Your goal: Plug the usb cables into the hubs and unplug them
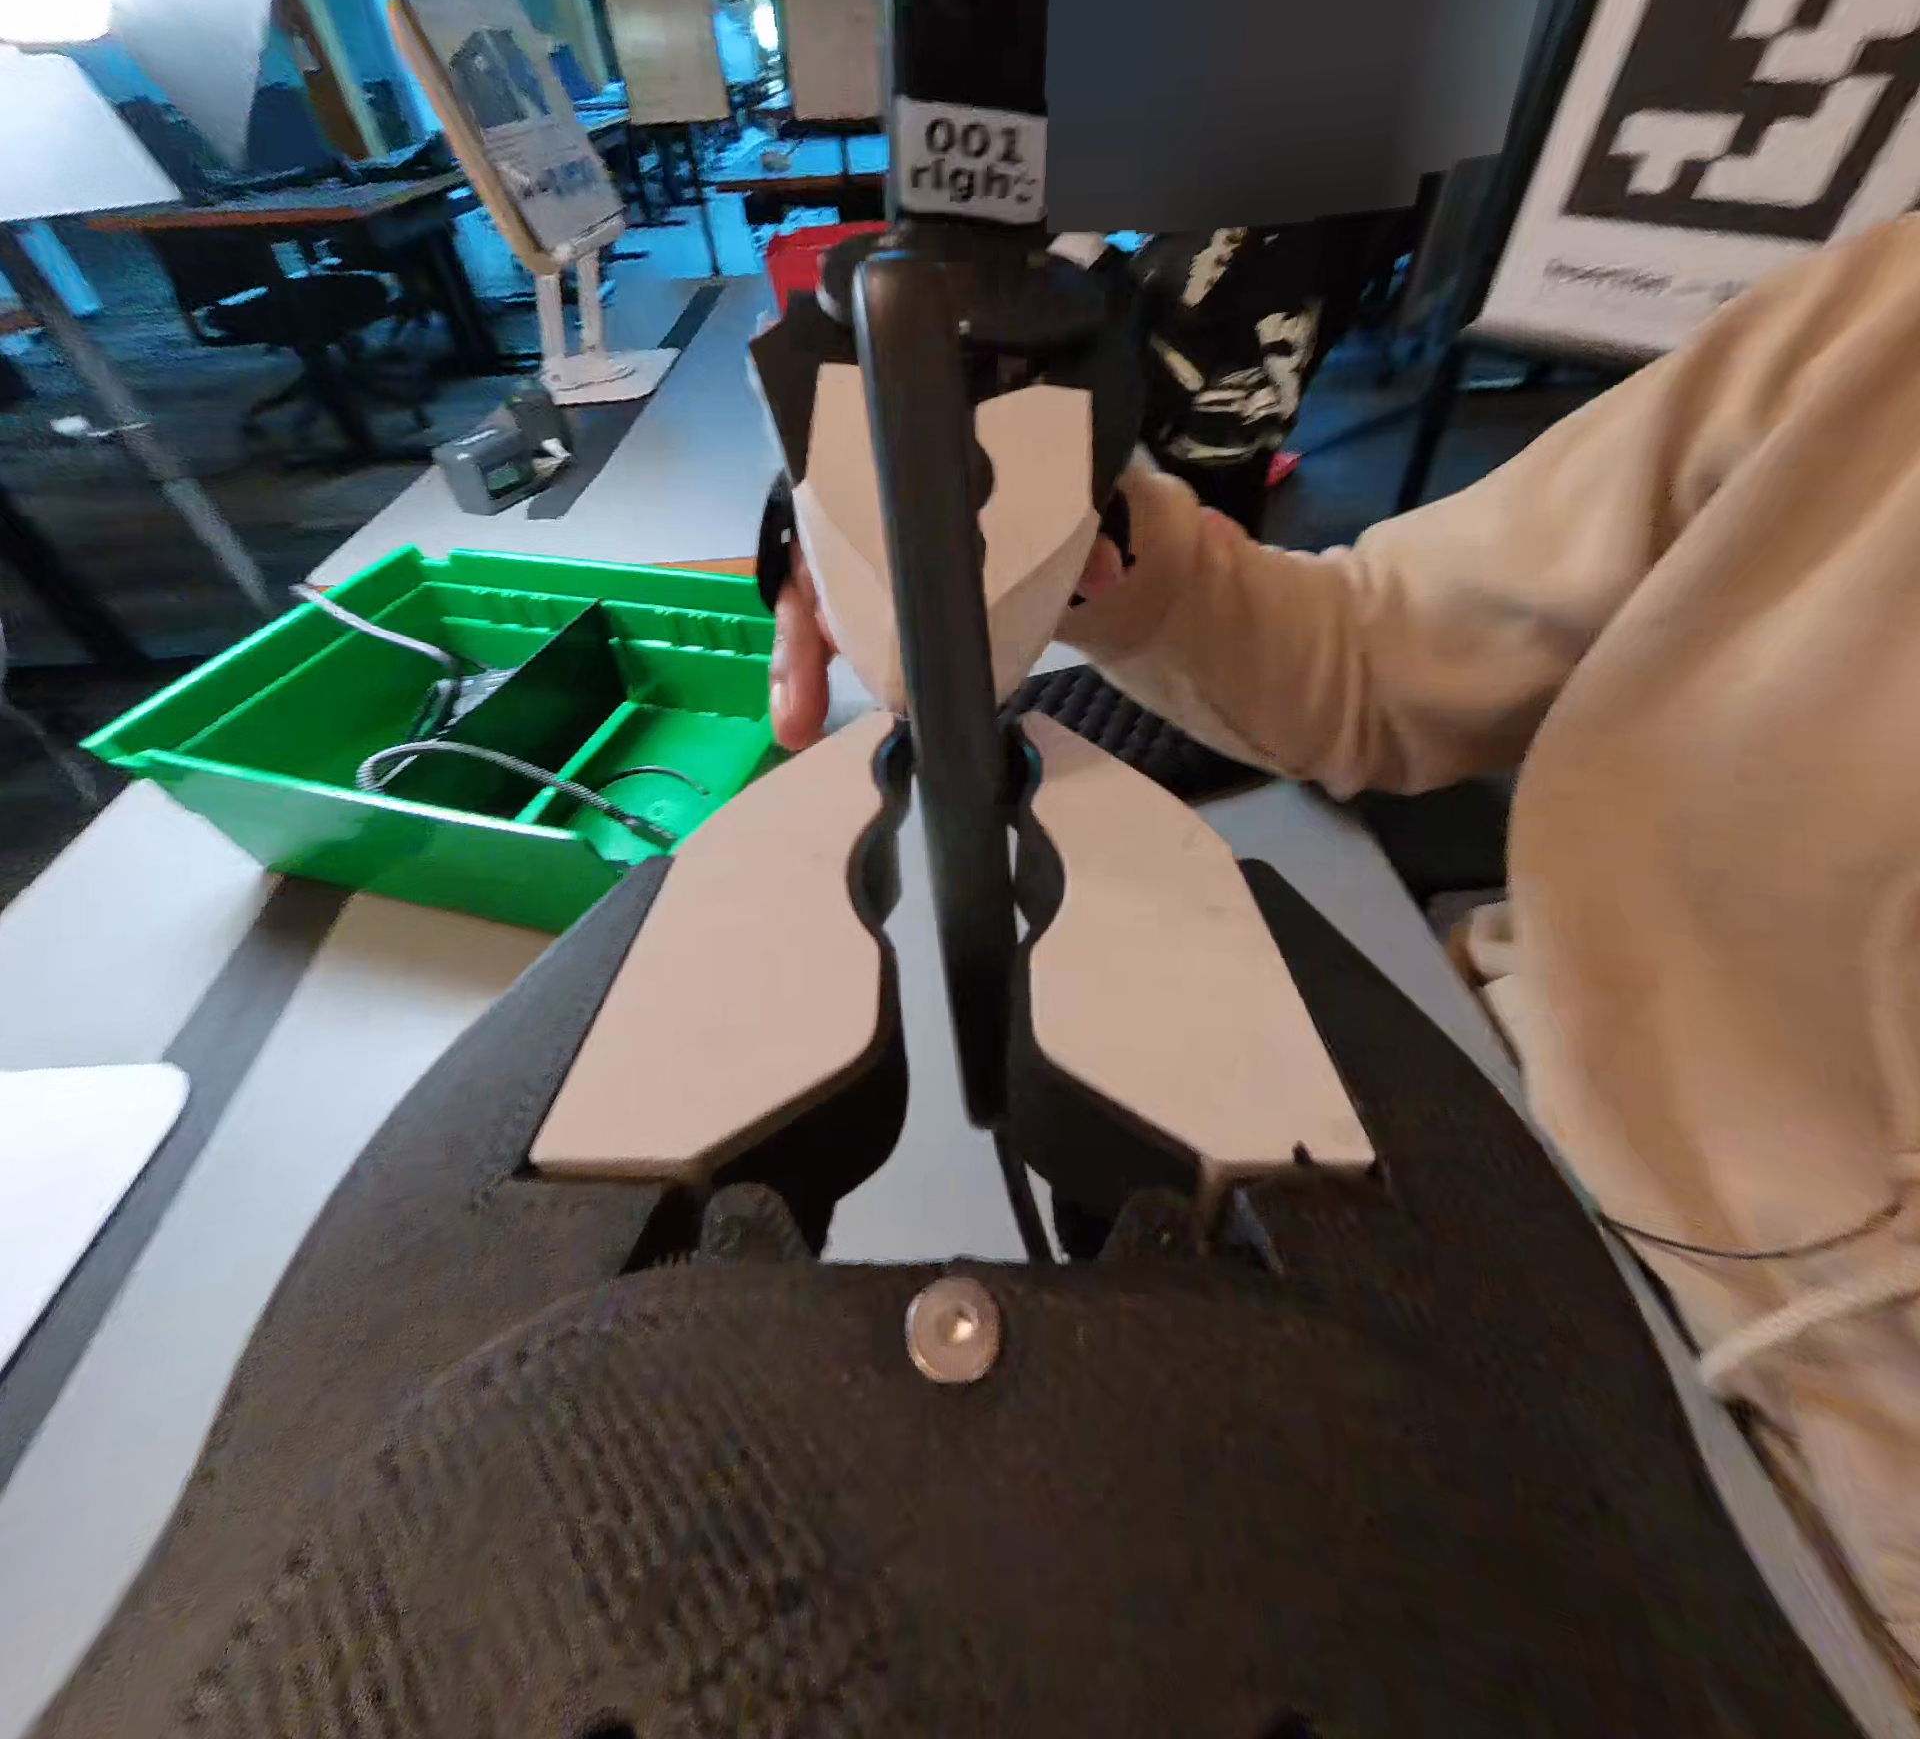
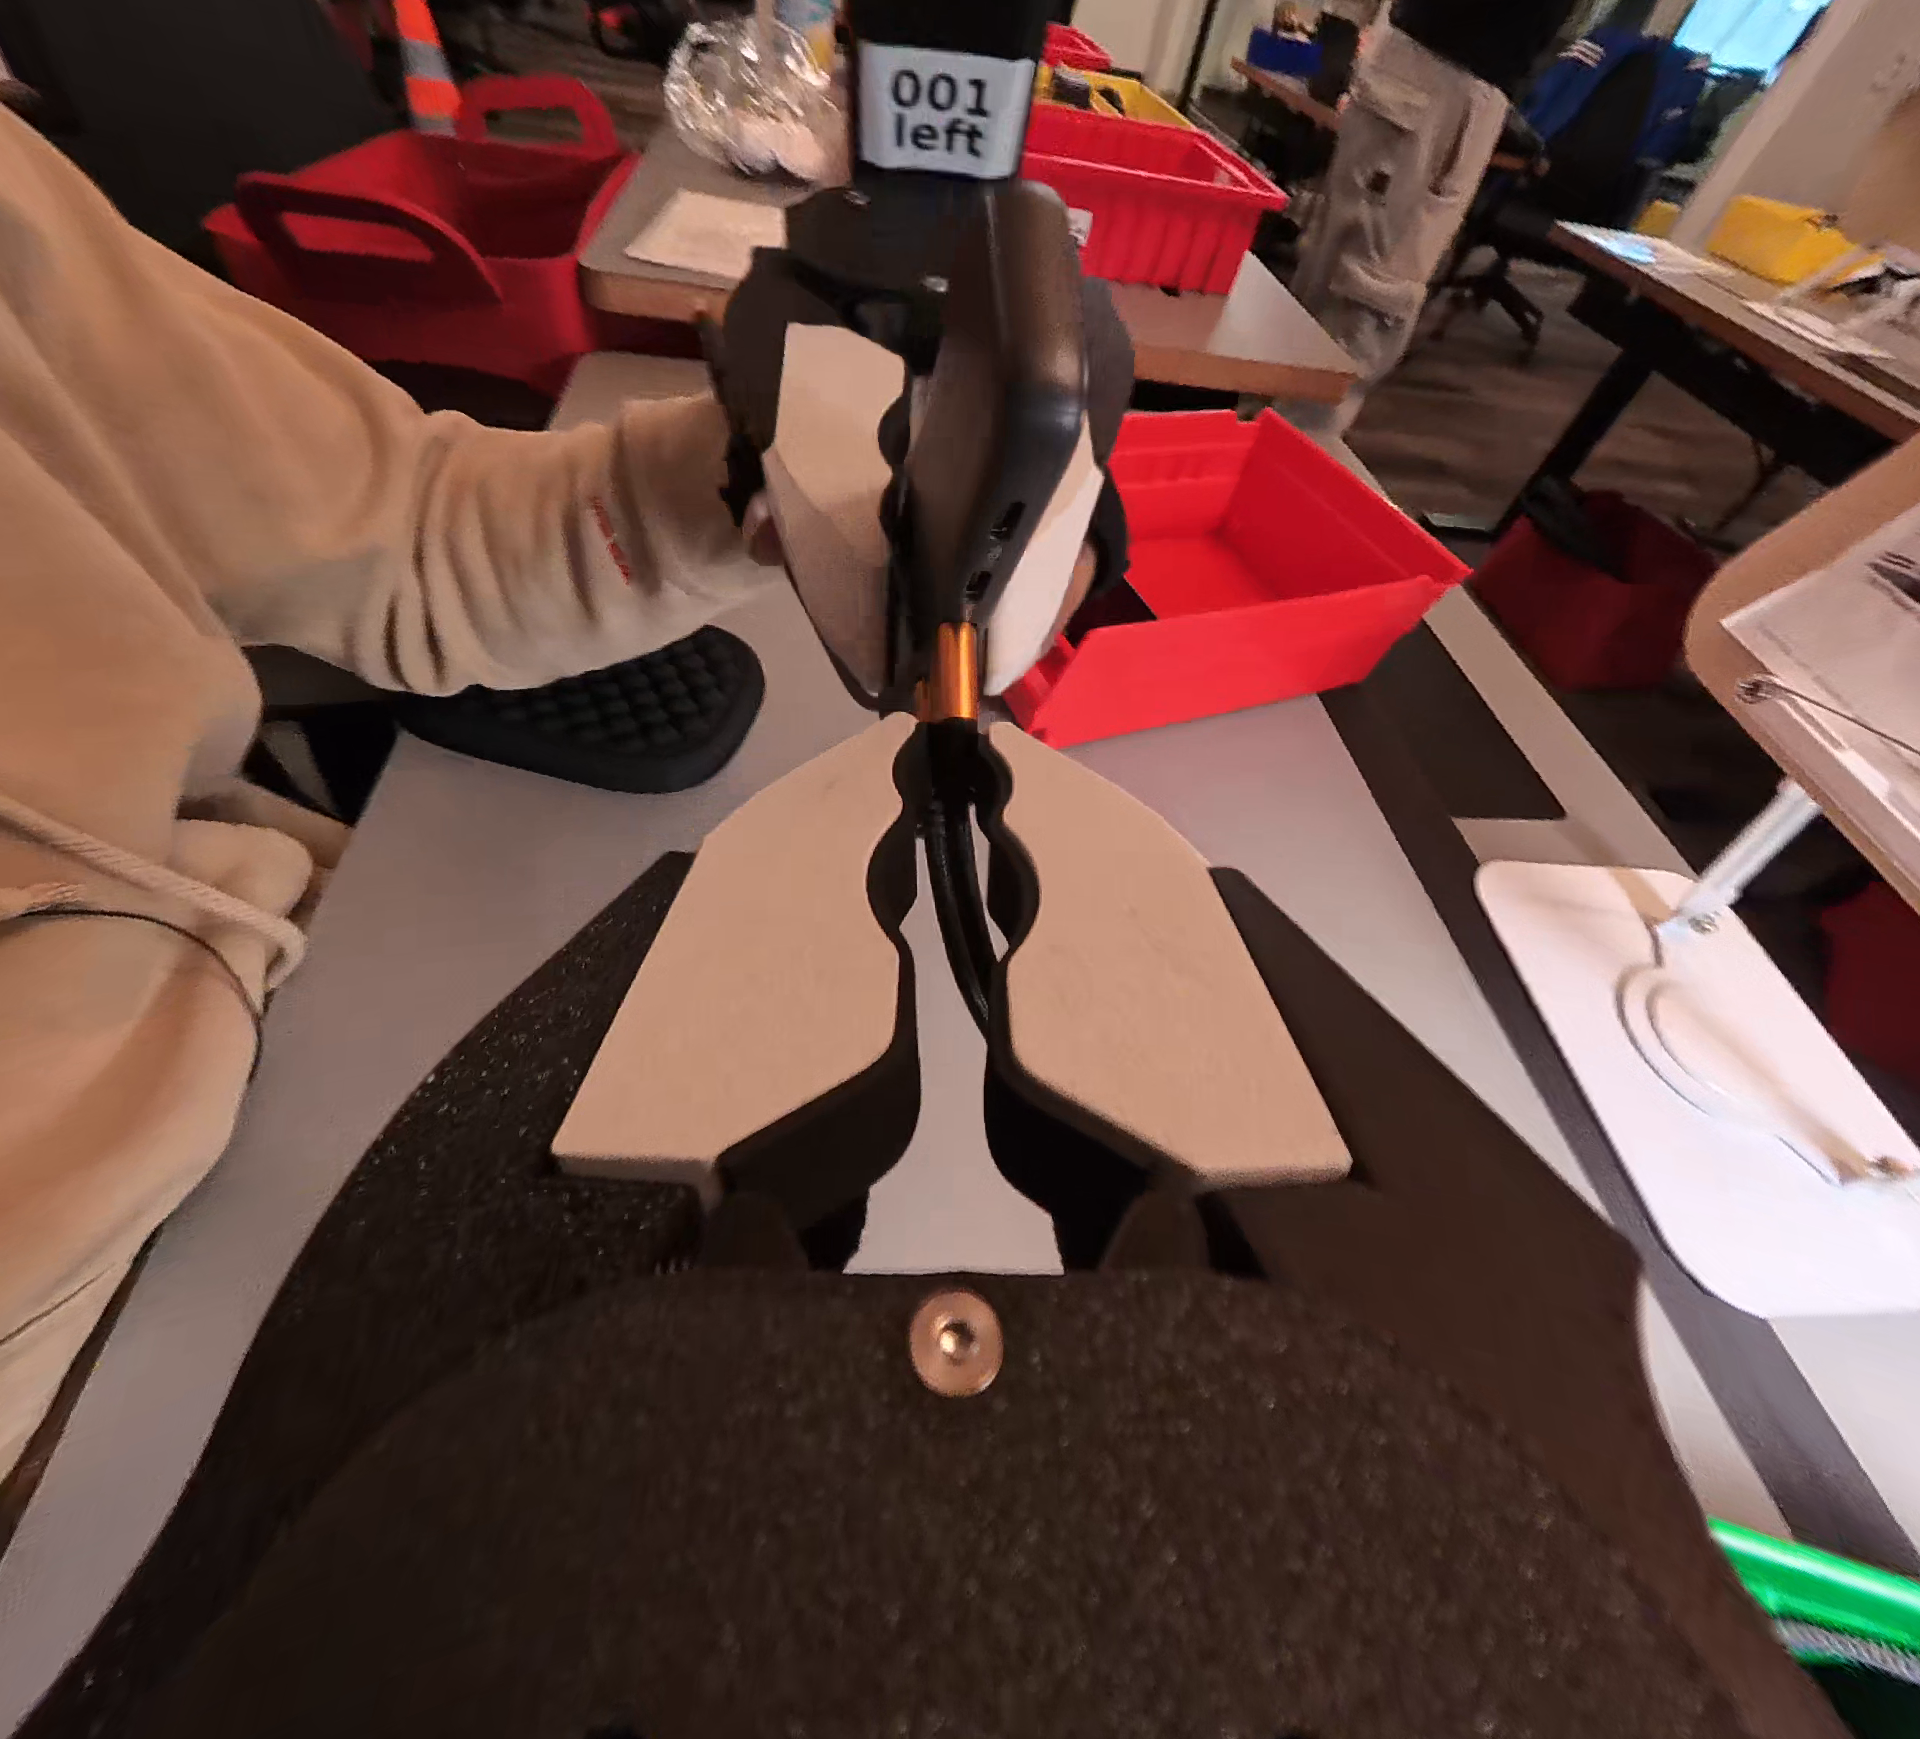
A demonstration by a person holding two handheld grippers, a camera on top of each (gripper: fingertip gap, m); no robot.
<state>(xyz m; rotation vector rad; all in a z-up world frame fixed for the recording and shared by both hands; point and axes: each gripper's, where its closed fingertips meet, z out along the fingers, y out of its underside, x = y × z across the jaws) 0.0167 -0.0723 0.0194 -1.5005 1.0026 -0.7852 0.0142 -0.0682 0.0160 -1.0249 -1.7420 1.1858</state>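
1. Left gripper (image 1: 951,754): clamped on dark hub (image 1: 940,650), held edge-on above the table.
2. Right gripper (image 2: 951,739): closed on black cable (image 2: 961,900); its orange plug (image 2: 954,671) meets the hub's end.
3. Grey table (image 1: 416,993): green tray (image 1: 416,754) with cables; red bin (image 2: 1247,588).
4. Beyond: desks, chairs, red crates.

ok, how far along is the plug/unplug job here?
Done: the orange-collared plug looks seated in the hub. In hand: left gripper clamps the hub, right gripper grips the black cable behind the plug. Left: unplugging it, and the cables in the green bin.
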